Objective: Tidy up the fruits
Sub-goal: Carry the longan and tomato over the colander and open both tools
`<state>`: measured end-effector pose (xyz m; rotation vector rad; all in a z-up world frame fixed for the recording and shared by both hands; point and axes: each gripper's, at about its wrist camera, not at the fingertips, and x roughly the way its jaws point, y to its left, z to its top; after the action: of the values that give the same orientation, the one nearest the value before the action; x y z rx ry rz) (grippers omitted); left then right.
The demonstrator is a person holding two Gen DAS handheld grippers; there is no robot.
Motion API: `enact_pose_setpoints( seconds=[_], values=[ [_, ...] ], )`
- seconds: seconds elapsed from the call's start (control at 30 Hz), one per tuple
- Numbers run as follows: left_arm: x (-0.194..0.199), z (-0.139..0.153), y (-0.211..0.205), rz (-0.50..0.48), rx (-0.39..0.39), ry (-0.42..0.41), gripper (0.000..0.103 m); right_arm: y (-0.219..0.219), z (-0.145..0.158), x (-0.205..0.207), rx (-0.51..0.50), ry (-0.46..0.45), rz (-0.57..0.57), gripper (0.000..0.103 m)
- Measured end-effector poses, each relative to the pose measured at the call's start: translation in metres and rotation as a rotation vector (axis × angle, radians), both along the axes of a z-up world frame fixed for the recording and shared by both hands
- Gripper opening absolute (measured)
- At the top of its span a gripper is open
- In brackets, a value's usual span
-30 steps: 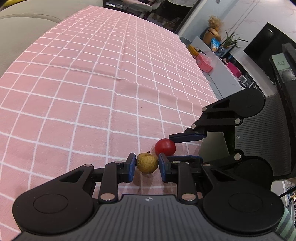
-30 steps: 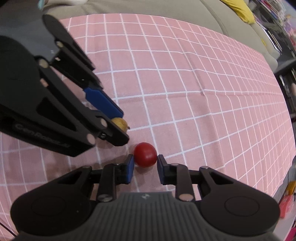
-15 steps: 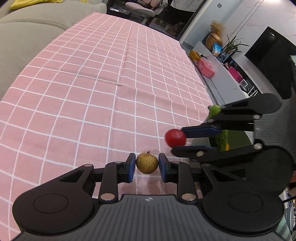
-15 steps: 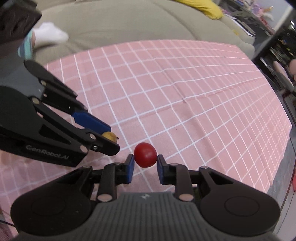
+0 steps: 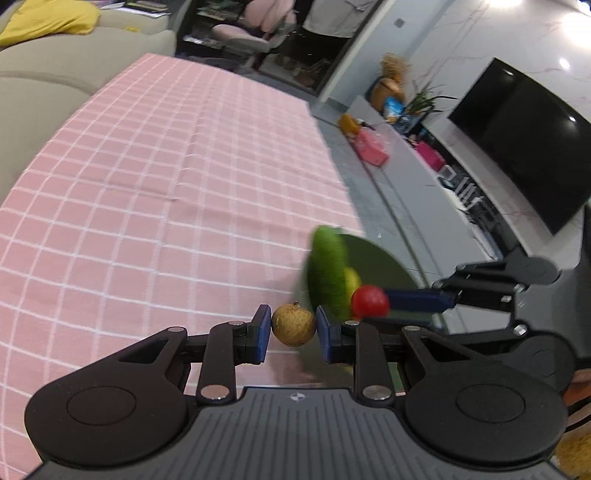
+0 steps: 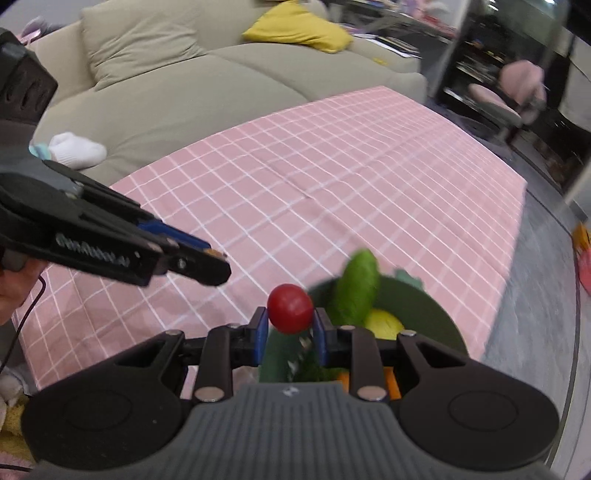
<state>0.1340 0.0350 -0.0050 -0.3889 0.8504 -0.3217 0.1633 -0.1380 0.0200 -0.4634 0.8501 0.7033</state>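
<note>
My left gripper is shut on a small yellow-brown round fruit, held above the pink checked tablecloth. My right gripper is shut on a small red tomato, lifted over the near rim of a dark green bowl. The bowl holds a green cucumber, a yellow lemon and something orange. In the left wrist view the right gripper comes in from the right with the tomato in front of the cucumber and the bowl.
A beige sofa with a yellow cushion runs along the far side of the table. A white sock lies on it. Grey floor, a low TV bench and a black screen lie past the table's edge.
Both grippers have lifted their fruits off the cloth. The right one rolled and swung the tomato over to the green bowl, which has come into view in both cameras.
</note>
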Motion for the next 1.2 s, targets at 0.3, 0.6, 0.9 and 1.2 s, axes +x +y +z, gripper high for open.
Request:
enact_pose_setpoints(
  seconds=[0.3,0.6,0.9,1.2],
  values=[
    [0.015,0.008,-0.059,-0.112,-0.005,-0.025,0.029,-0.054,-0.004,-0.009,-0.003,0.014,-0.119,0.022],
    [0.032,-0.017,-0.097,-0.199,0.035,0.047,0.029,-0.077,-0.03,0.003,-0.021,0.055,-0.164,0.022],
    [0.039,-0.045,-0.113,-0.247,0.07,0.136,0.029,-0.087,-0.054,0.013,-0.036,0.109,-0.187,0.022],
    [0.039,-0.057,-0.117,-0.263,0.094,0.182,0.03,-0.087,-0.067,0.019,-0.06,0.14,-0.174,0.022]
  ],
)
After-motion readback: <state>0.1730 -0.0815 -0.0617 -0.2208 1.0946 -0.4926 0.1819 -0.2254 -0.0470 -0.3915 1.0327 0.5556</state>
